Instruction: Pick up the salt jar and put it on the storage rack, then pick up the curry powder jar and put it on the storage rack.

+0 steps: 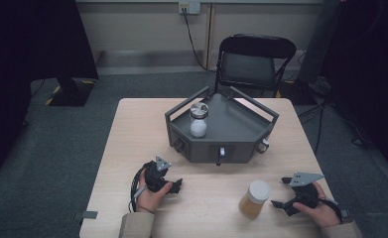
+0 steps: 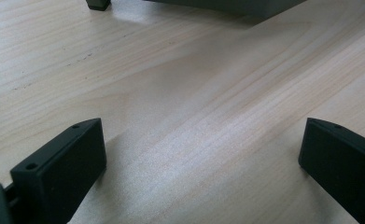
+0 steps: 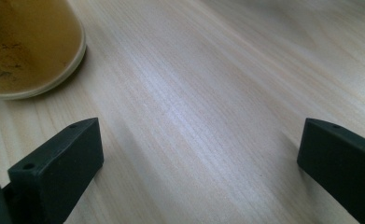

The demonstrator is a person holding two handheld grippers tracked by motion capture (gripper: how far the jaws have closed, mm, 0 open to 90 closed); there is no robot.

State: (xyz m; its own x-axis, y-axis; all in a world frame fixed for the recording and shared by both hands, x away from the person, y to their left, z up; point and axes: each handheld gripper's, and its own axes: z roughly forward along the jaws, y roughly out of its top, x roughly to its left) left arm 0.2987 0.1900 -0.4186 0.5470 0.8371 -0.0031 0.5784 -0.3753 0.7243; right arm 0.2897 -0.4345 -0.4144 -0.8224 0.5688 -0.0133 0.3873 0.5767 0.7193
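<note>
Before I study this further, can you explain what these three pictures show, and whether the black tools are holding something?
A person sits at a wooden table and holds a two-fingered tool in each hand: the left gripper and the right gripper. One camera looks down from above. The other two ride on the grippers and look along their black fingers. Both are open and hold nothing. A jar of yellowish powder stands near the right gripper. A small bottle of white powder stands on a grey tray.

Table (image 1: pixel 132 129): grey tray (image 1: pixel 241 124), jar (image 1: pixel 254 199)
</note>
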